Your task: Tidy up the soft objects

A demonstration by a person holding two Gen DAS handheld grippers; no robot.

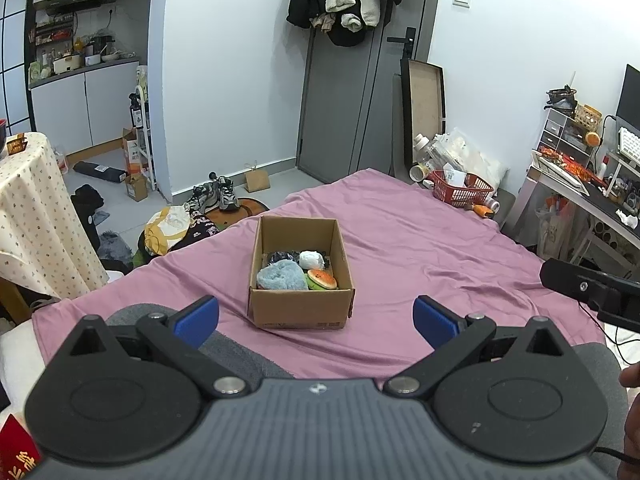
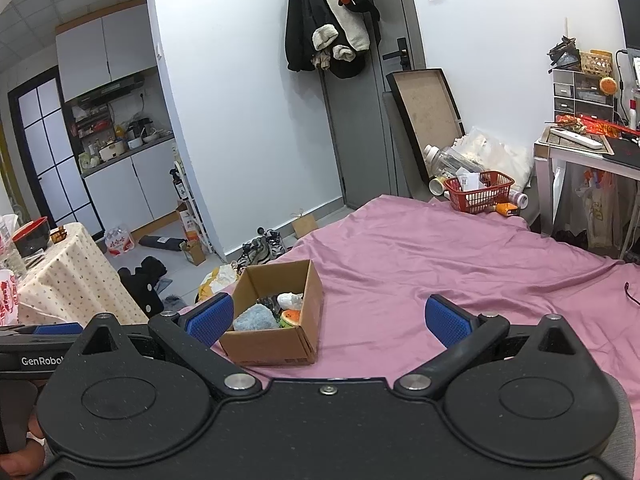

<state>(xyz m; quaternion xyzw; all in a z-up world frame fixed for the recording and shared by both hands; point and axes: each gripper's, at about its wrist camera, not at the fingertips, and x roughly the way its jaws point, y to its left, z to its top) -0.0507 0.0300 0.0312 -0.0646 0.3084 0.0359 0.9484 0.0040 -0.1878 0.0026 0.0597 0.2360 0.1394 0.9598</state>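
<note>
In the left wrist view the left gripper [image 1: 316, 322] fills the bottom of the picture, its blue fingers [image 1: 198, 320] spread wide and holding nothing. Just past them a cardboard box [image 1: 300, 312] sits open on a pink bedsheet [image 1: 420, 256]. Inside the box lie a fluffy blue cloth [image 1: 280, 275], a white bundle [image 1: 313, 260], a dark item [image 1: 282, 257] at the back and an orange and green plush toy [image 1: 321, 279], all packed close together. At the right edge the black side of the other gripper shows above the sheet. A red basket [image 1: 460, 192] stands at the far end of the bed.

In the right wrist view the right gripper [image 2: 330, 318] is nearest, its blue fingers [image 2: 446, 320] also wide apart and empty. The box [image 2: 276, 344] lies ahead and to the left, just beside the left finger, on the same sheet [image 2: 440, 264]. The blue cloth [image 2: 256, 317], the white bundle [image 2: 291, 300] and the plush toy [image 2: 291, 317] are inside it. The left gripper's black body shows at the left edge, with a hand [image 2: 20, 448] under it. The red basket [image 2: 480, 196] stands at the far edge of the bed, well apart from the box.
</note>
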